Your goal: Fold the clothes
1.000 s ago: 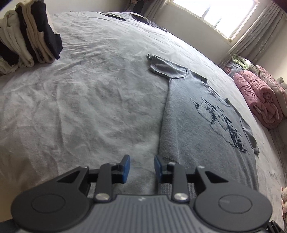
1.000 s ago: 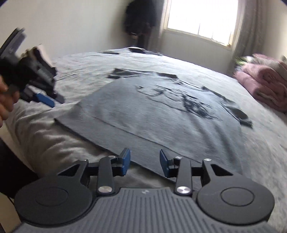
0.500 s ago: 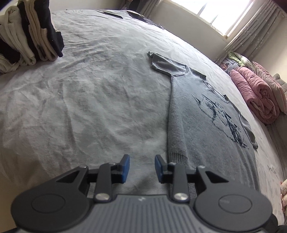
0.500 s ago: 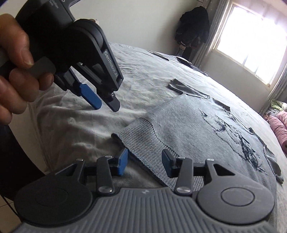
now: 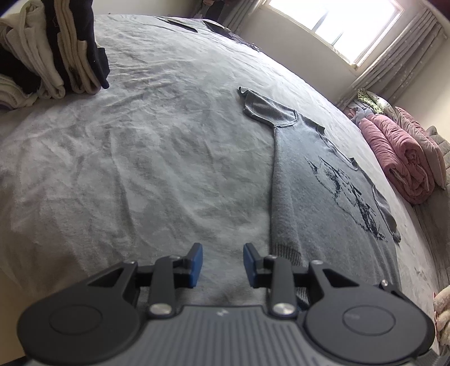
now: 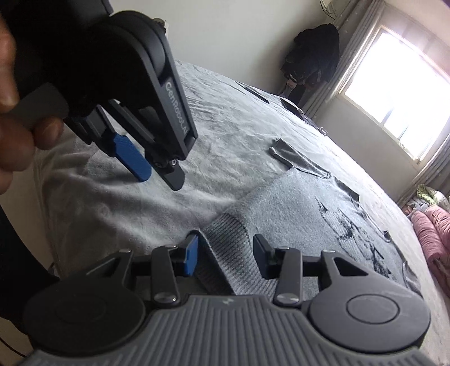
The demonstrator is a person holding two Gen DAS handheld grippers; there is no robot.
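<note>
A grey knit short-sleeved sweater [image 5: 323, 202] with a dark print lies flat, front up, on the grey bed [image 5: 140, 169]. My left gripper [image 5: 222, 263] is open over bare sheet, just left of the sweater's ribbed hem corner [image 5: 284, 250], with nothing between its fingers. In the right wrist view a hand holds that left gripper [image 6: 157, 174] above the sheet at upper left. My right gripper [image 6: 225, 254] is low at the sweater [image 6: 295, 214]. Its jaws are closing with the ribbed hem corner [image 6: 227, 233] lying between them, and the pads do not press it.
A stack of folded cream and dark clothes [image 5: 56, 56] sits at the bed's far left. Rolled pink bedding [image 5: 402, 157] lies off the right side. Dark garments [image 5: 180, 24] lie at the far end. A dark coat [image 6: 312, 56] hangs beside the window. The bed's near edge runs under both grippers.
My right gripper swept left along the hem to the sweater's left corner, rolled, and narrowed its jaws. The left gripper drifted slightly left, off the hem onto bare sheet.
</note>
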